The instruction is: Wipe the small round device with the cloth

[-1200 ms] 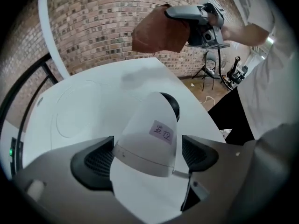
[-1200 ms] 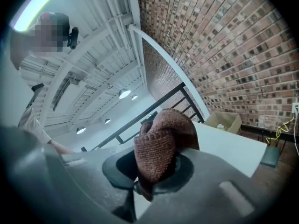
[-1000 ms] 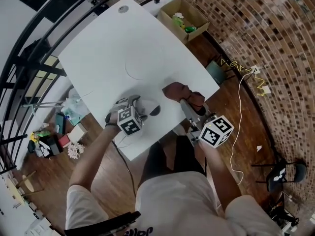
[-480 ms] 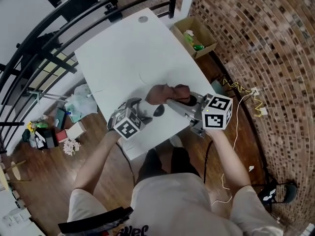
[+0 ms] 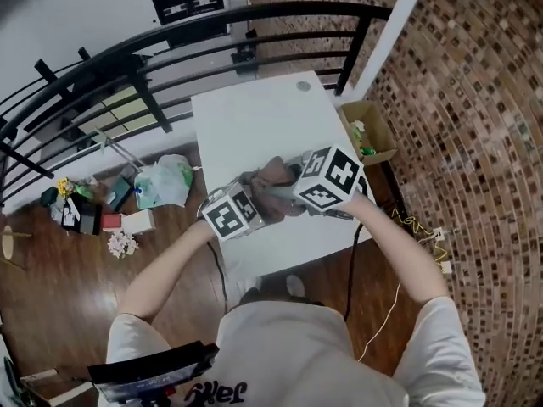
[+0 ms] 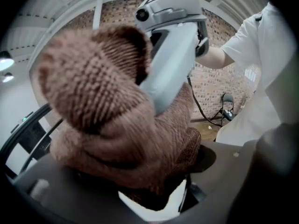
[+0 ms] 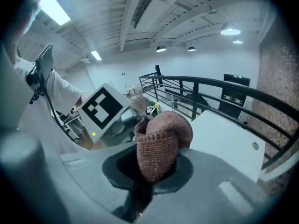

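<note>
far left, on the wooden floor (image 5: pixel 51 312), a pale bag (image 5: pixel 167 181) and some small clutter lie beside the white worktop (image 5: pixel 254 117), well apart from the work.

next come the left tongs (image 5: pixel 254 203), held up over the worktop's near edge rather than resting on it. their own view shows the jaws set fairly wide and closed on the small round device (image 6: pixel 159 211). only a white sliver of it peeks out low in the picture. so the device is in the air, gripped by the left tongs, not on the worktop. in the head view it is hidden under the cloth and the marker cubes.

right over it sits the cloth (image 6: pixel 117 125), a brown knitted bundle bunched up and pressed onto the device's upper side.

further right, the right tongs (image 7: pixel 148 176) are closed narrow on a fold of that cloth. they reach across so that the two pairs nearly meet. past them a cardboard box (image 5: pixel 371 134) stands on the floor by the worktop's right side.

as for progress, i judge the wiping to be under way: both things are picked up and the cloth is on the device. how much of the surface has been rubbed cannot be told, since the cloth covers nearly all of it. what seems left is to rub round the rest, then put the device and cloth back down.
</note>
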`<state>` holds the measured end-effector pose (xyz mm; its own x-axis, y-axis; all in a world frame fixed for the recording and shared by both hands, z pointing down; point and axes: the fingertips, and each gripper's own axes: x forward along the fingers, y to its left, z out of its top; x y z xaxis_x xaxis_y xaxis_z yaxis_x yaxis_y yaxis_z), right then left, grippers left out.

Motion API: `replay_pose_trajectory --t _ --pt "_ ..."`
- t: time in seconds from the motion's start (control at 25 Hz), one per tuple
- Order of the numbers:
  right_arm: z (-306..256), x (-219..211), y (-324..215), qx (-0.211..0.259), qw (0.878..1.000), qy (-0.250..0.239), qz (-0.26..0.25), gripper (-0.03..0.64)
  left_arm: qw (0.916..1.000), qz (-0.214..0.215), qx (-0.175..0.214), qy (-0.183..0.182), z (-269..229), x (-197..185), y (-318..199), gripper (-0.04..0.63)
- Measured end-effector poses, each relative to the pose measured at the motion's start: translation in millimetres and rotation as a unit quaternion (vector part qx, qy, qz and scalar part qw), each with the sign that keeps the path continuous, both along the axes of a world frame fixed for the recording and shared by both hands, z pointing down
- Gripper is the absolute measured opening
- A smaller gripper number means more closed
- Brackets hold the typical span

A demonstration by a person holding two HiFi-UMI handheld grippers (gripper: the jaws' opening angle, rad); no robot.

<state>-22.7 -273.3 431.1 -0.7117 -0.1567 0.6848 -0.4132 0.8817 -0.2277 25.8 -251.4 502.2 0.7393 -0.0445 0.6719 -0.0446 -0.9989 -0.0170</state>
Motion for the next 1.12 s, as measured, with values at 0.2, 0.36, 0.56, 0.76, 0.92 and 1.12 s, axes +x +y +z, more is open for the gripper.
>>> replay_pose_trajectory --t 0.2,0.36,0.56,0.76,0.92,1.12 --pt "-9 -2 -31 -0.033 0.999 -0.013 0.026 0.026 0.9993 -0.020 0.026 0.016 -30 -24 3 0.428" --pt "16 -1 -40 -0.118 0.993 -0.019 0.025 0.026 0.9981 -0.038 0.026 0.040 -41 -37 14 0.428" --pt "-2 -20 -21 -0.280 0.931 -0.232 0.004 0.026 0.9882 -0.083 -0.032 0.125 -66 -45 28 0.428" --pt "-20 -25 -25 -0.274 0.889 -0.365 0.023 0.026 0.9485 -0.144 -0.115 0.258 -101 -52 18 0.428" --pt "-24 -23 -26 -0.254 0.884 -0.390 0.051 0.026 0.9004 -0.188 -0.171 0.353 -123 -59 1 0.428" --pt "-47 -8 -22 -0.201 0.900 -0.380 0.076 0.025 0.8247 -0.234 -0.238 0.457 -156 -66 -21 0.428"
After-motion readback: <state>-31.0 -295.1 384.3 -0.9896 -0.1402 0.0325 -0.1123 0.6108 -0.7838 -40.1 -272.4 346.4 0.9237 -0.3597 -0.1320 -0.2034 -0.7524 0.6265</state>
